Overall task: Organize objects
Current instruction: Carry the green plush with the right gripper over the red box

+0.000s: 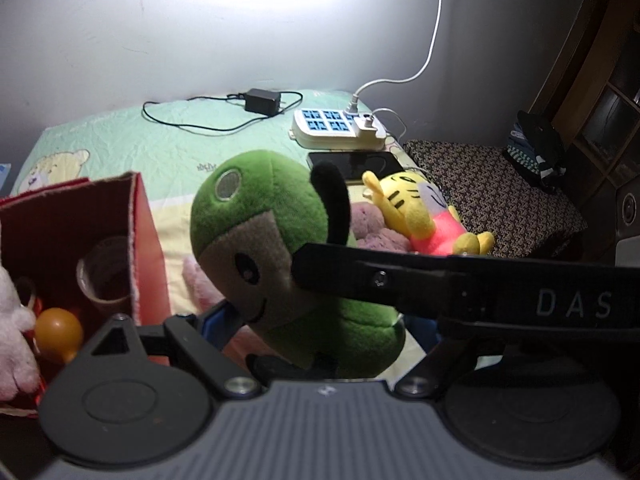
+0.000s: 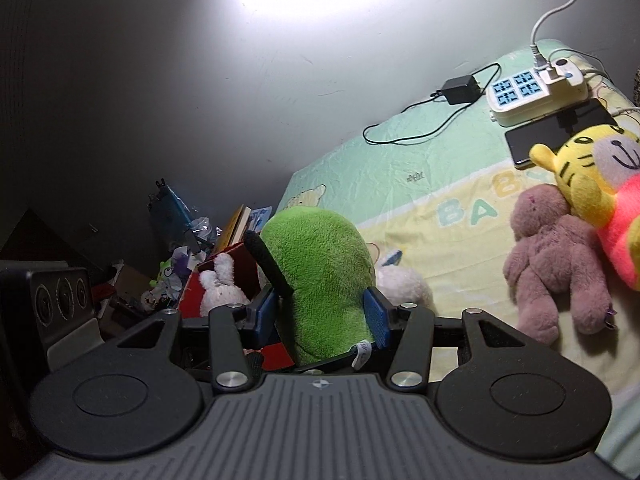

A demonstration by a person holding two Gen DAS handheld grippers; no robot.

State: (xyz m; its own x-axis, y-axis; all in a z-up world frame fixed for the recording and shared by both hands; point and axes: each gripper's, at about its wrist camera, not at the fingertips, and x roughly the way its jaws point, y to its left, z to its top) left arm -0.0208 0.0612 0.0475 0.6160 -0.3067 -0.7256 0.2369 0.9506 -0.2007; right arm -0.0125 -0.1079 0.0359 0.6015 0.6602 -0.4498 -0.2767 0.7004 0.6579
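Aloft — green plush (image 2: 324, 280) between 2 tools

The green plush toy (image 1: 280, 248) hides the left gripper's (image 1: 316, 336) right finger and most of a pink plush (image 1: 200, 280).

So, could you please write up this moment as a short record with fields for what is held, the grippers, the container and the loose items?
held: green plush toy with a beige face
right gripper: blue pads pressed on both sides of the toy
left gripper: toy between its fingers
container: red cardboard box, open, holding an orange ball and a tape roll
loose on bedspread: yellow tiger plush, mauve plush bear, white power strip, black phone
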